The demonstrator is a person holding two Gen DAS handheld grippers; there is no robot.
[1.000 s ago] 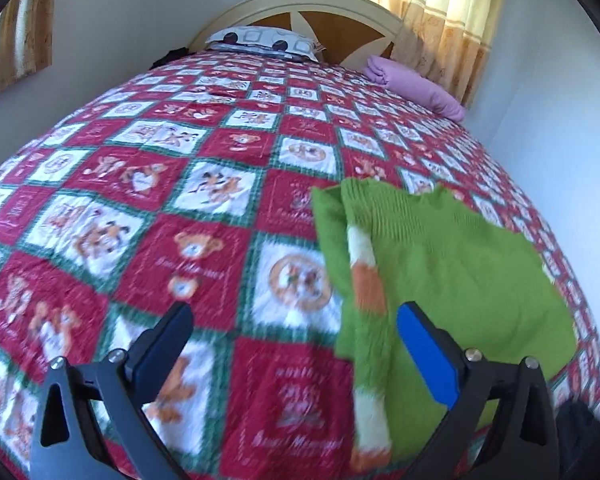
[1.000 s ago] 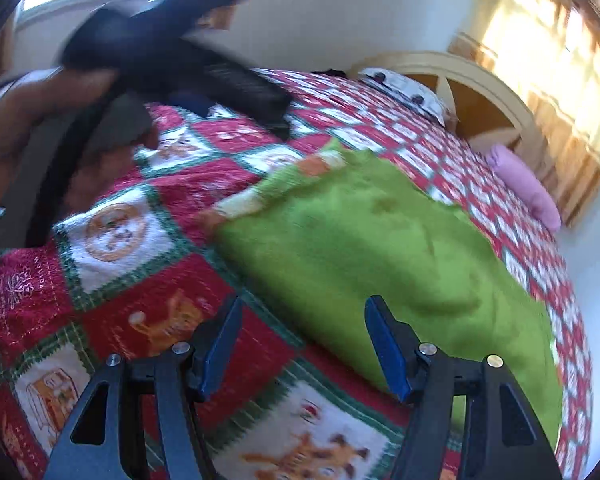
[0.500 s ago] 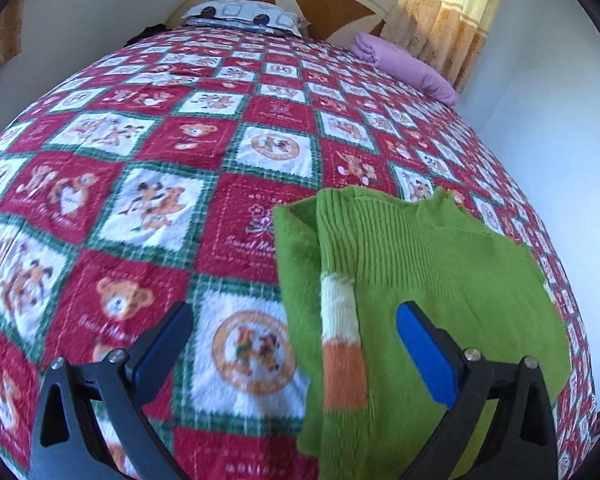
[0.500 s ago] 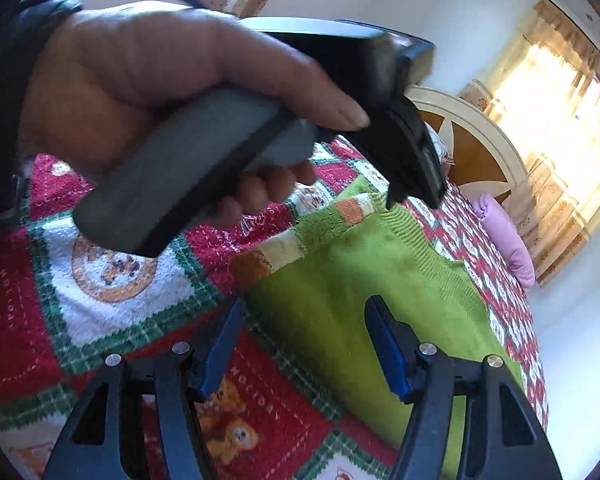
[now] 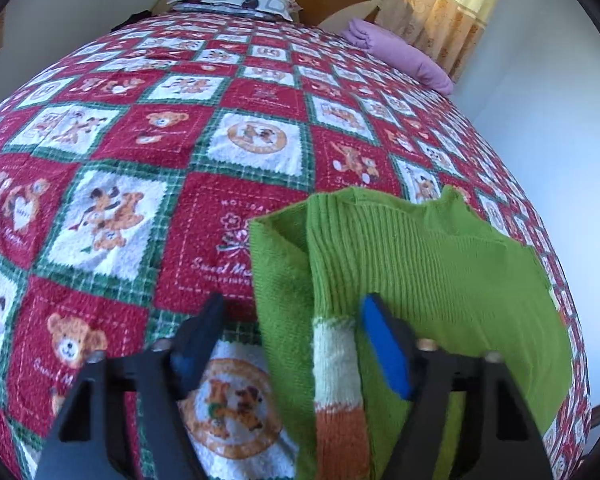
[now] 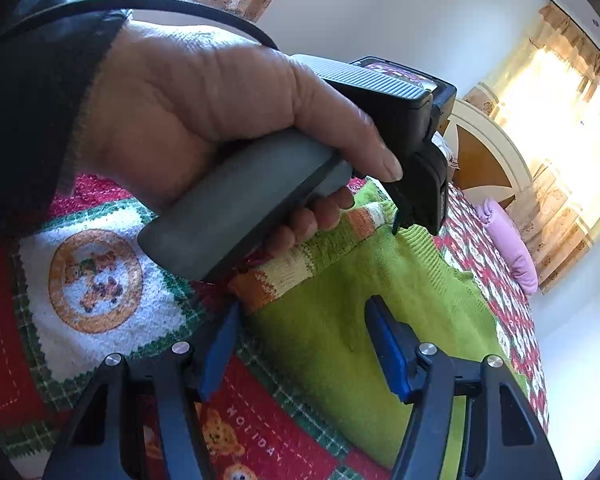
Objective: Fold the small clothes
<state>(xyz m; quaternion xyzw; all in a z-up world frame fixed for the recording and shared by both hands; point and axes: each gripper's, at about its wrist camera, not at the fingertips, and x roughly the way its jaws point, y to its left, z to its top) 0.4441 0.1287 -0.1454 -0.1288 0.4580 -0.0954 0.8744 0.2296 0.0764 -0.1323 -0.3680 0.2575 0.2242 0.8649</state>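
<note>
Red teddy-bear quilt [image 5: 148,184] fills frame; patterned pillow [image 5: 232,0] top centre; purple pillow [image 5: 400,56], curtain [image 5: 440,4] upper right.

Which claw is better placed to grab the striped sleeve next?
Left, probably. The left claw is open with the striped sleeve between its fingers. The right claw is open at the green sweater body edge.

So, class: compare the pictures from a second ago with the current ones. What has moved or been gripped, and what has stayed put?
The left gripper has come down and forward to the sweater's striped sleeve, its jaws narrowed but still open around it. The left hand now fills the right wrist view. The right gripper stays open at the sweater's near edge. The sweater, quilt and pillows have not shifted.
</note>
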